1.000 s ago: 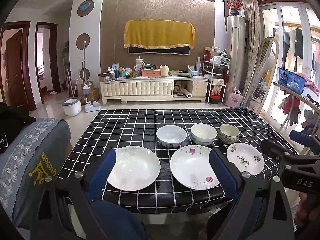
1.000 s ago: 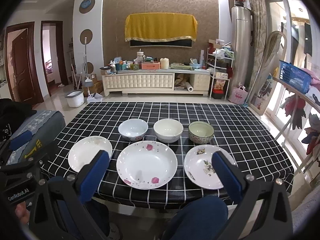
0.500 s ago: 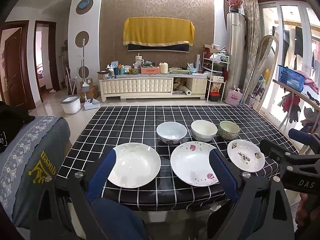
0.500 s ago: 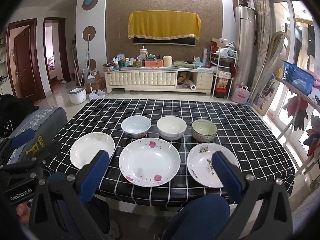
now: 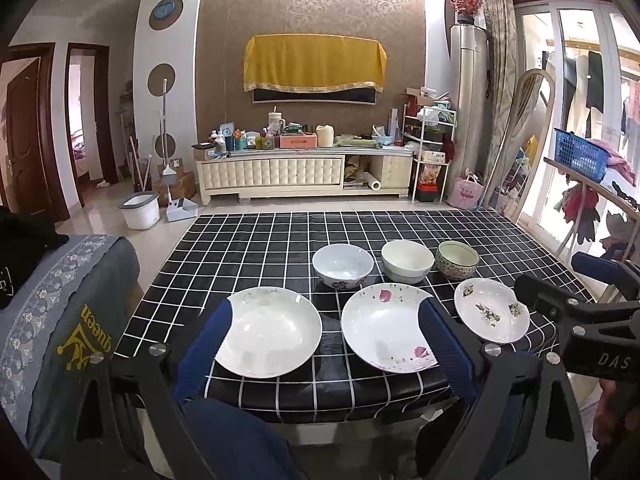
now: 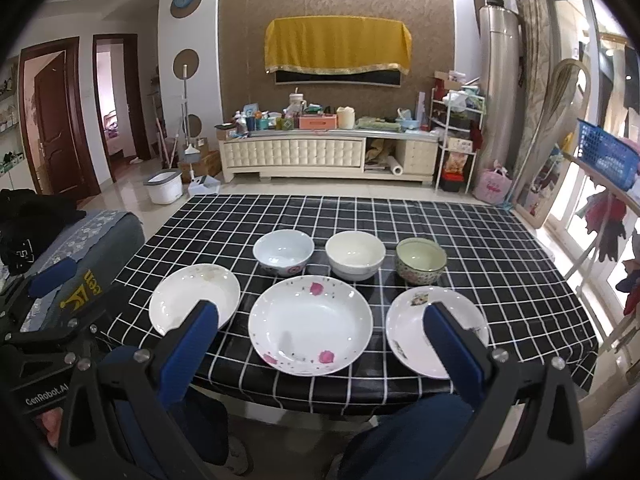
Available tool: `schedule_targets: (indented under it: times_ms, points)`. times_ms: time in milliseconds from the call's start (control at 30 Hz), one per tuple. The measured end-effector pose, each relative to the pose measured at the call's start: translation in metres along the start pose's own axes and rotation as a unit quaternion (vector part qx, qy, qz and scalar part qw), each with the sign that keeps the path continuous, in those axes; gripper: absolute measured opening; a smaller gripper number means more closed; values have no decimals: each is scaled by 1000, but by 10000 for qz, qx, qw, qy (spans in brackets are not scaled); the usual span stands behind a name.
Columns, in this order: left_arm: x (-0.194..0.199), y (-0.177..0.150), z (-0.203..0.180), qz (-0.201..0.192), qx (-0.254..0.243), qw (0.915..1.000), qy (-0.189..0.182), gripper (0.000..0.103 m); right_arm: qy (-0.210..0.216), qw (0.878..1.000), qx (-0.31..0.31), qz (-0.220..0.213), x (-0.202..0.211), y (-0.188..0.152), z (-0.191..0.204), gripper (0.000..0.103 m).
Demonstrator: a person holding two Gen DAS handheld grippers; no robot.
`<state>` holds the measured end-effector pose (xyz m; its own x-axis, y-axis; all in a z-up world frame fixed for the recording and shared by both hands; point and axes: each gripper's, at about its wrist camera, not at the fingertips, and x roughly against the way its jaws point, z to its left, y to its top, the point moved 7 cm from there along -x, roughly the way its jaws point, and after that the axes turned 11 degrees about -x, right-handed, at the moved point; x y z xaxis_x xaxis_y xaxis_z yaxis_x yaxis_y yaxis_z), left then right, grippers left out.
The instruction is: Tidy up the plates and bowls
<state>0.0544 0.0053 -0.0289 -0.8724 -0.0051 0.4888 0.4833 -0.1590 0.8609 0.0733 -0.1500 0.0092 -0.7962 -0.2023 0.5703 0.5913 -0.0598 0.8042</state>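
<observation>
Three plates line the near edge of a table [image 6: 500,240]: a left plate [image 6: 196,296], a middle plate [image 6: 310,322] and a right plate [image 6: 416,320]. Behind them, three bowls stand in a row: left bowl [image 6: 283,250], middle bowl [image 6: 355,254], right bowl [image 6: 421,260].

A home living room: cluttered TV cabinet [image 5: 304,172], mop [image 5: 170,160], laundry basket [image 5: 580,154].

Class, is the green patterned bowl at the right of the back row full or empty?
Empty: the green patterned bowl shows only its bare pale inside.
</observation>
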Motion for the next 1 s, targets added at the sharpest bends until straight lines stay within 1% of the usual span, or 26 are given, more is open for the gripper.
schedule_targets:
  times_ms: [133,233,267,300,367,433,467,500,600,667,800,900,1000]
  points:
    - [-6,3,6,25,66,9999,-79,93,-21,10000,-8,-51,-12,9,4,103]
    - [-12,6,20,-111,176,9998,81,93,-7,9999,-70,-71,-25,14,11,103]
    - [-16,5,24,-87,211,9997,95,93,-25,9999,-129,-103,-29,16,12,103]
    - [-23,3,30,23,279,9996,42,93,-31,9997,-192,-131,-36,19,15,103]
    - [-35,0,39,269,323,9991,-21,93,-7,9998,-212,-22,-48,21,21,103]
    - [-49,-3,50,510,193,9985,80,93,-70,9998,-164,95,-65,25,28,103]
    - [-54,-3,54,565,134,9982,125,93,-61,9998,-154,115,-71,26,31,103]
    - [-61,-3,60,655,76,9977,138,93,31,9997,-153,176,-79,28,37,103]
    - [-79,-6,77,892,199,9958,18,93,480,9964,-205,671,-107,26,57,103]
    - [-89,-7,89,1025,255,9944,-13,93,618,9940,-153,886,-122,24,68,103]
    - [-109,-8,108,1195,372,9921,-104,93,653,9892,38,1308,-158,18,88,103]
    - [-126,-12,120,1355,395,9899,-125,93,595,9851,67,1615,-180,11,95,103]
    - [-143,-21,129,1591,396,9863,-202,93,587,9829,172,1738,-196,5,102,103]
